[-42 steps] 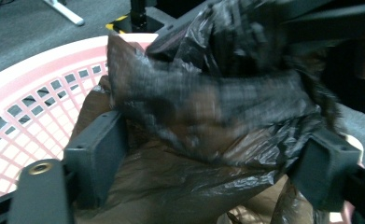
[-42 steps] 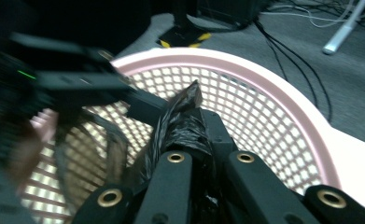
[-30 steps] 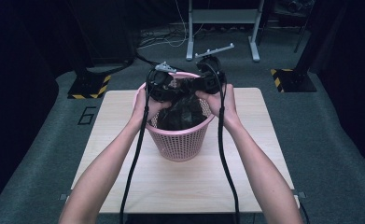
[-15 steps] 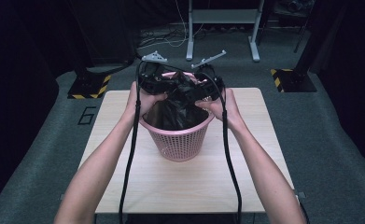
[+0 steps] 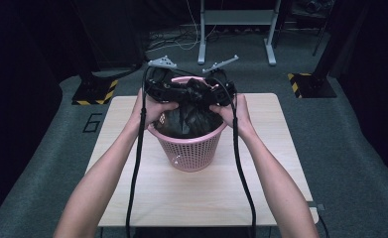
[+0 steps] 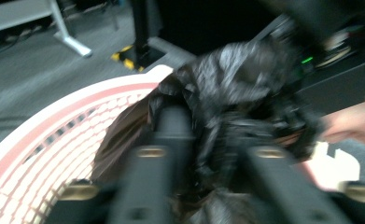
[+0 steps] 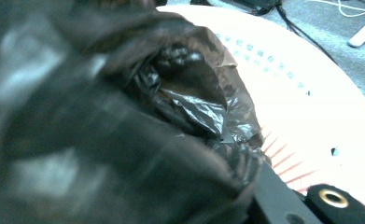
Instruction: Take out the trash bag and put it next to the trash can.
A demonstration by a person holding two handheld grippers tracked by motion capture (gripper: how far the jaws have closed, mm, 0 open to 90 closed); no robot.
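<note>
A pink mesh basket (image 5: 191,148) stands on the wooden desk (image 5: 132,193), on its centre line and towards the far edge. A black plastic bag (image 5: 189,116) sits inside the basket, its upper part bunched above the rim at the far side.

The person's two forearms come in from the near edge of the desk. The left gripper (image 5: 158,88) is held over the far-left part of the rim, the right gripper (image 5: 220,88) over the far-right part. The two grippers are close together with the gathered film between them.

Left gripper: in the left gripper view the black bag (image 6: 236,107) lies between the two jaws, which stand partly apart. The jaws have just been opening. The frame is blurred, so I cannot tell whether the pads press on the film. The basket rim (image 6: 54,116) runs along the left of that view.

Right gripper: the jaws have just been closing and are now clamped on the bag film (image 7: 189,107), which crowds the near field of the right gripper view. The basket wall (image 7: 311,93) lies just beyond.
</note>
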